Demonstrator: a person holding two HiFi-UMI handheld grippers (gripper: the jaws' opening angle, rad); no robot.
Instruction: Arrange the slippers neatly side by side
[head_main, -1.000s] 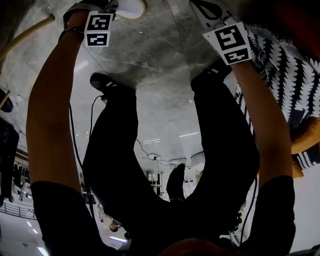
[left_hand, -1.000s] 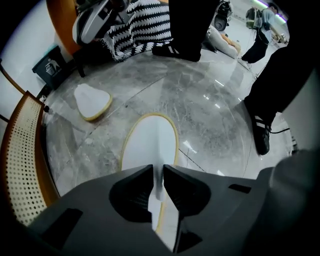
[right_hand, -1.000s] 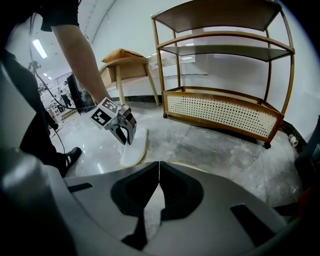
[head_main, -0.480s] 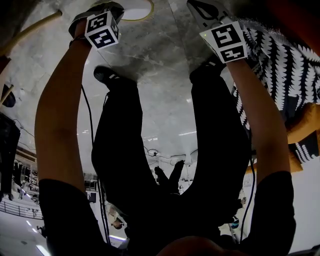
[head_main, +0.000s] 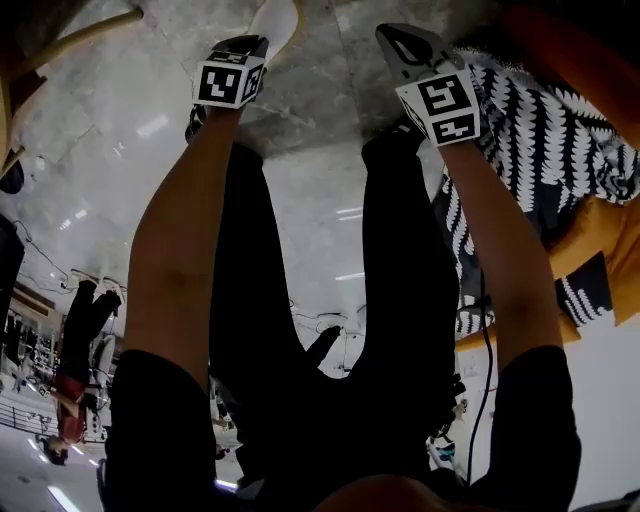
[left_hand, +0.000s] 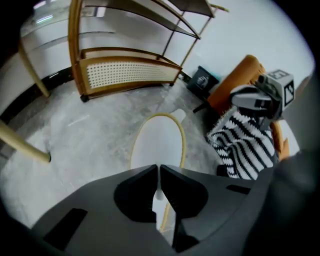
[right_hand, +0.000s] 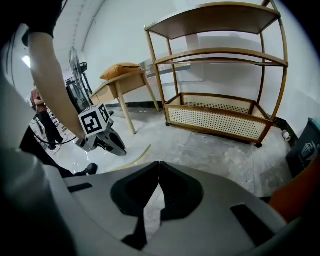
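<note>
The left gripper (left_hand: 158, 169) has swung in toward the middle since the earlier frame and rolled over, so its marker cube (head_main: 232, 82) now sits at 11 o'clock in the head view rather than far out at 10. The right gripper (right_hand: 159, 163) stays at about 1 o'clock there, hardly shifted.

The left gripper's jaws have just been closing and now pinch the near edge of a slipper (left_hand: 157, 142) – a white one with a yellow rim. A sliver of white shows between the tips. From the jaws the slipper stretches away toward 12 o'clock over the grey stone floor (left_hand: 90, 135). From the right gripper view, its yellow rim curves out from the left gripper at 9 o'clock.

The right gripper's jaws are pressed together tip to tip, with nothing visible between them.

In the left gripper view a wooden rack (left_hand: 125, 70) with a cane bottom shelf stands at 11 o'clock. At 3 o'clock a black-and-white striped cloth (left_hand: 245, 145) lies against an orange seat (left_hand: 240, 75) – the right gripper hangs just above it. In the right gripper view a wooden table (right_hand: 122, 82) stands at 10 o'clock.
</note>
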